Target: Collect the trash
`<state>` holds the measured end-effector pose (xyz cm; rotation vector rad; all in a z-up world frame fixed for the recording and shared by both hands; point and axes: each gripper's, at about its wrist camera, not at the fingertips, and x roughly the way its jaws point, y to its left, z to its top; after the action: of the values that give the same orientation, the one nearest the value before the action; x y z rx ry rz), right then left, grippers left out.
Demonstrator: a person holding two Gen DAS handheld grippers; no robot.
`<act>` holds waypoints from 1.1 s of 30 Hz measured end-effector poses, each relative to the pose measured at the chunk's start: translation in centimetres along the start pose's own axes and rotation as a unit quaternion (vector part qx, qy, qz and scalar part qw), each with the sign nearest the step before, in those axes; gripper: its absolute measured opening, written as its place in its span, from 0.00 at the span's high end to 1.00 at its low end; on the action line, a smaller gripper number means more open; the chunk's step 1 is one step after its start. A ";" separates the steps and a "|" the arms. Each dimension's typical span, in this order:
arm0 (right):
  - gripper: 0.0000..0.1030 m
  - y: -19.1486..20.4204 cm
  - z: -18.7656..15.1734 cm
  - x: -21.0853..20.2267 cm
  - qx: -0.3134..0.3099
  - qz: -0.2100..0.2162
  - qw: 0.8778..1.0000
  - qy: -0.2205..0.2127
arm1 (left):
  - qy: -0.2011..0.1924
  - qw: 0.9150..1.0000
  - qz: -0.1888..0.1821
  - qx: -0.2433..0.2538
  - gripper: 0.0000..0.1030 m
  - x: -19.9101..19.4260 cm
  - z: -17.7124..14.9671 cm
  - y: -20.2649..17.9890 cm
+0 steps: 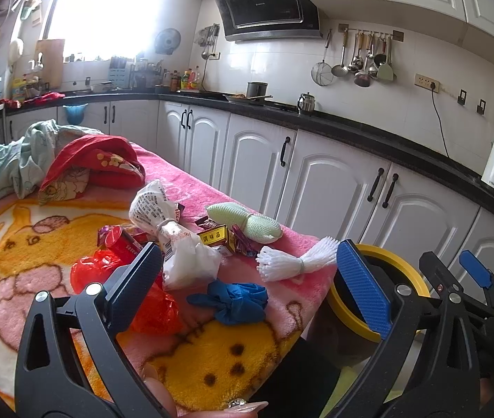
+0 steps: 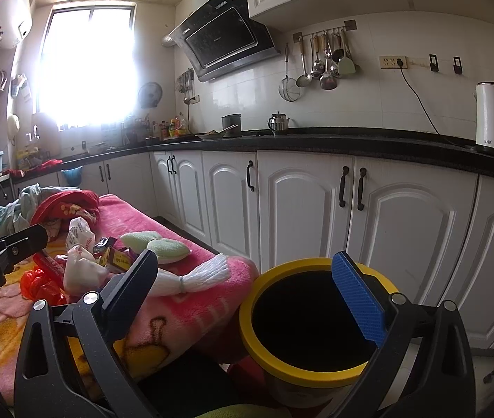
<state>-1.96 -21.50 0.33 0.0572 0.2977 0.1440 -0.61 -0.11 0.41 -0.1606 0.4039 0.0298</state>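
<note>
Both claws are spread wide apart right now and neither one has anything in it. The left claw (image 1: 250,289) is hanging over the near edge of a worktop covered by a pink and yellow cartoon blanket (image 1: 38,278). The trash is piled on that blanket: a crumpled blue glove (image 1: 233,299) sits just ahead between the fingers, a white plastic bag (image 1: 180,244) is at about 11 o'clock from it, red plastic (image 1: 107,271) is over at 9 o'clock, and a white tied bundle of strips (image 1: 292,261) is at 1 o'clock. A small yellow box (image 1: 216,237) and a pale green sponge pad (image 1: 247,221) lie further back. The right claw (image 2: 247,299) is hovering above the yellow-rimmed bin (image 2: 271,358), which stands just off the blanket's right-hand edge with its dark opening facing up.
</note>
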 end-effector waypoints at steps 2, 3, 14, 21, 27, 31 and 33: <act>0.06 0.0 0.0 0.0 0.000 0.000 1.000 0.000 | 0.000 1.000 0.000 0.000 0.10 0.0 0.0 0.0; 0.06 0.0 0.0 0.0 0.000 0.000 1.000 0.001 | 0.000 1.000 0.000 0.000 0.10 0.0 0.0 0.0; 0.06 0.1 0.0 0.0 0.000 0.000 1.000 0.001 | -0.001 1.000 0.000 0.001 0.10 0.0 0.0 0.0; 0.06 0.1 0.0 0.1 0.000 0.000 1.000 0.002 | 0.000 1.000 0.001 0.001 0.10 0.1 -0.1 -0.1; 0.06 -0.1 0.0 -0.1 0.000 0.000 1.000 0.004 | 0.001 1.000 0.001 0.001 0.10 0.1 -0.1 -0.2; 0.06 -0.1 0.0 -0.2 0.000 0.001 1.000 0.004 | 0.003 1.000 0.002 -0.002 0.10 0.2 -0.1 -0.2; 0.06 0.2 -0.8 0.6 -0.001 0.001 1.000 0.006 | 0.003 1.000 0.002 -0.005 0.10 0.3 -0.2 0.0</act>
<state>-1.61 -21.21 -0.63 0.0552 0.3098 0.1464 -0.42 -0.18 0.12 -0.1689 0.4102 0.0352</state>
